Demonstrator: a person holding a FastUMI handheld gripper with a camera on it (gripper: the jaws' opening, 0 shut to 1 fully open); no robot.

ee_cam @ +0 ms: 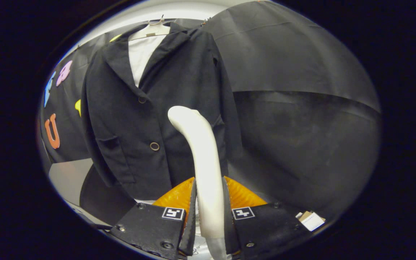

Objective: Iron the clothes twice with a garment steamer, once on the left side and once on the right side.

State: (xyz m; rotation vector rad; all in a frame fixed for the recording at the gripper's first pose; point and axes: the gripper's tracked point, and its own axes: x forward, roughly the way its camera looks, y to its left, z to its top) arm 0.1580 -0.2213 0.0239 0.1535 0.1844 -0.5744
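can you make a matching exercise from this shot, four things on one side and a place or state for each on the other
Things:
1. steamer
2. jacket
3. shirt
4. hanger

Places or states:
A. under the jacket, showing at the open collar
B. clamped between the fingers of the tongs
C. at the very top, carrying the clothes
D. hanging beyond the steamer, buttoned

Pairs: 1-B, 2-D, 3-A, 4-C
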